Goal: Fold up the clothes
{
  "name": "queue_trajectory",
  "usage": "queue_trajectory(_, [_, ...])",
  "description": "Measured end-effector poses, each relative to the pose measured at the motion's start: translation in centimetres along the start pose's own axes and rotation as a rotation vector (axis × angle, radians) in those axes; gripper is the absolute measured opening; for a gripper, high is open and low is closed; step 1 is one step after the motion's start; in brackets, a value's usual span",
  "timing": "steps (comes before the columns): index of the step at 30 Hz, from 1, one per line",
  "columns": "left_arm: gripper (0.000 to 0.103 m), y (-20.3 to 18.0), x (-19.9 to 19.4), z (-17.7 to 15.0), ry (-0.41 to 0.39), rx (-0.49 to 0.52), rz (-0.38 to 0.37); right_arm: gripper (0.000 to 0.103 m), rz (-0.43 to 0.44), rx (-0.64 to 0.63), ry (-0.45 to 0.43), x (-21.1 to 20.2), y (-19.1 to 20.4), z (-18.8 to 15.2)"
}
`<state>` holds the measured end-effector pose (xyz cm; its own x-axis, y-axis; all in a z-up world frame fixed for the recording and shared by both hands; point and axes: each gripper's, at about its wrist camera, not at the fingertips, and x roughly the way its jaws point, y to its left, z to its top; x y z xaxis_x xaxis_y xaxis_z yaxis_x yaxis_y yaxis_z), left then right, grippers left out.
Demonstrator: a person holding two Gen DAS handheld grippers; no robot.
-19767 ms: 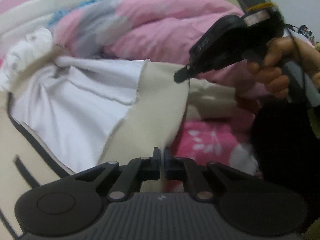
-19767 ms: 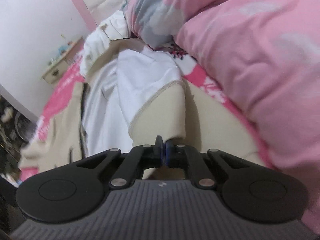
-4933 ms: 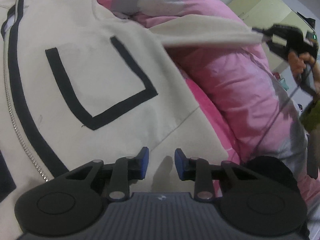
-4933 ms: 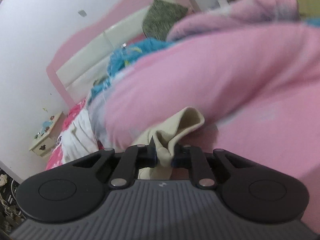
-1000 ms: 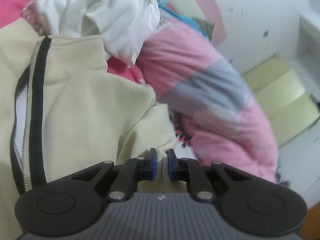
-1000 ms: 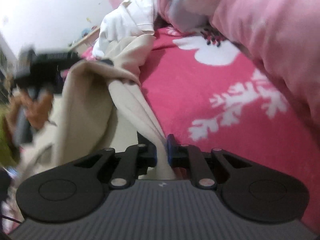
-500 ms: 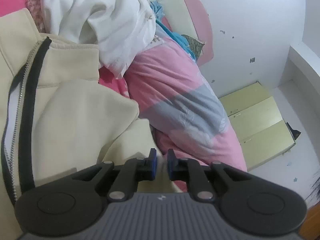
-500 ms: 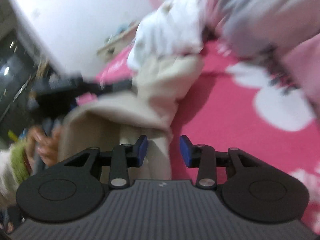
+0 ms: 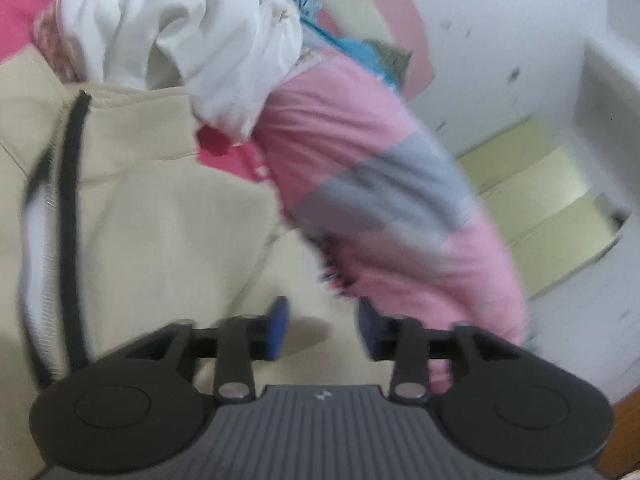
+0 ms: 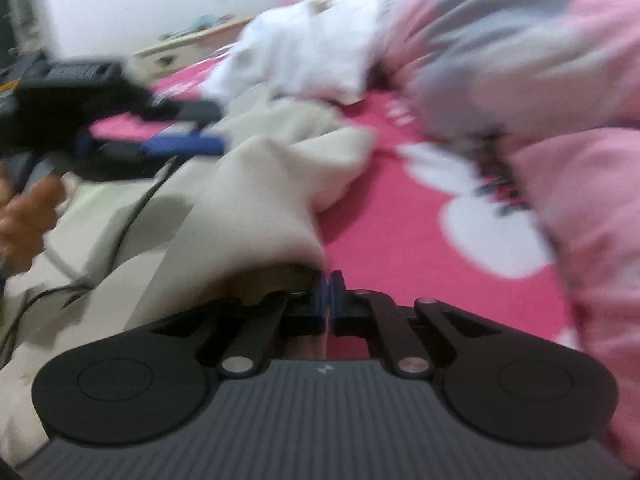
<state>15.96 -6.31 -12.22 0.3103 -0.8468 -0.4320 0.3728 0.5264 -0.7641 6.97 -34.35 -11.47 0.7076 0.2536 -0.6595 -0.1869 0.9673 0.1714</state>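
Note:
A cream zip jacket (image 9: 152, 216) with black stripes lies spread on the bed, filling the left of the left wrist view. My left gripper (image 9: 324, 330) hovers over its right edge. Its jaws are opening, with cream cloth below the blue pads (image 9: 280, 326) and nothing pressed between them. In the right wrist view a raised fold of the jacket (image 10: 260, 200) runs down into my right gripper (image 10: 329, 294), which is shut on the cloth's edge. The left gripper (image 10: 200, 128) shows there at far left, held by a hand (image 10: 24, 216).
A white clothes heap (image 9: 192, 32) lies beyond the jacket's collar. A bulky pink and grey duvet (image 9: 380, 184) lines the right side. The pink flowered sheet (image 10: 400, 208) shows between them. A bedside table (image 10: 180, 52) stands at the wall, and yellow cupboards (image 9: 552, 200) are farther off.
The left jaws were almost shut over the jacket's edge and now stand apart. The right jaws opened half a second ago and have shut again on the cloth; that view has swung.

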Motion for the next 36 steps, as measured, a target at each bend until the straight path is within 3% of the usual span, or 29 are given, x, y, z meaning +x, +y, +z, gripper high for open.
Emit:
queue_trajectory(1, [0.059, -0.4, 0.2, -0.1, 0.012, 0.036, 0.05, 0.0, 0.004, 0.055, 0.001, -0.1, -0.8, -0.3])
queue_trajectory(4, [0.069, -1.1, 1.6, -0.1, 0.065, 0.112, 0.177, 0.0, -0.105, 0.184, 0.034, 0.7, -3.5, -1.4])
queue_trajectory(7, [0.072, -1.8, 3.9, 0.2, 0.118, 0.211, 0.285, 0.003, 0.02, 0.5, 0.006, -0.2, -8.0, -2.0])
queue_trajectory(10, [0.071, -2.5, 6.2, 0.1, 0.183, 0.303, 0.305, 0.004, 0.187, 0.773, -0.024, -1.3, -10.7, -2.9])
queue_trajectory(11, [0.066, -2.8, 6.7, 0.0, 0.193, 0.323, 0.314, 0.007, 0.237, 0.838, -0.021, -1.3, -11.1, -3.2])
queue_trajectory(13, [0.035, -3.2, 7.3, -0.3, 0.211, 0.348, 0.321, 0.018, 0.305, 0.908, -0.002, -1.4, -11.3, -3.6])
queue_trajectory(14, [0.012, -3.3, 7.3, -0.4, 0.219, 0.354, 0.32, 0.027, 0.329, 0.924, 0.009, -1.4, -11.1, -3.6])
queue_trajectory(16, [0.006, -3.4, 6.3, 0.0, 0.198, 0.315, 0.307, 0.029, 0.396, 0.971, 0.027, -0.9, -10.7, -3.9])
queue_trajectory(18, [0.005, -3.5, 4.7, 0.6, 0.154, 0.266, 0.285, 0.028, 0.426, 0.97, 0.015, -1.1, -10.0, -3.8])
queue_trajectory(21, [0.009, -3.1, 3.0, 1.3, 0.108, 0.289, 0.362, 0.028, 0.413, 0.902, -0.011, -2.2, -9.0, -3.1])
queue_trajectory(24, [0.022, -1.4, 3.1, 1.2, 0.159, 0.283, 0.471, 0.028, 0.241, 0.744, -0.023, -4.0, -8.6, -2.4])
queue_trajectory(26, [0.024, -1.5, 2.2, 0.9, 0.14, 0.259, 0.464, 0.028, 0.15, 0.648, -0.016, -5.4, -8.7, -2.6])
queue_trajectory(28, [0.04, -3.1, 1.2, 0.2, 0.103, 0.306, 0.484, 0.028, 0.093, 0.584, 0.015, -7.4, -9.0, -3.6])
queue_trajectory(30, [0.048, -5.3, -0.2, -1.2, 0.062, 0.375, 0.484, 0.029, 0.058, 0.542, 0.053, -9.3, -9.0, -4.8])
queue_trajectory(33, [0.05, -8.9, -1.9, -3.8, 0.121, 0.454, 0.339, 0.03, 0.016, 0.476, 0.097, -12.0, -8.4, -6.6])
queue_trajectory(36, [0.052, -12.0, -1.9, -8.2, 0.294, 0.568, 0.155, 0.035, -0.013, 0.434, 0.148, -13.7, -7.4, -8.2])
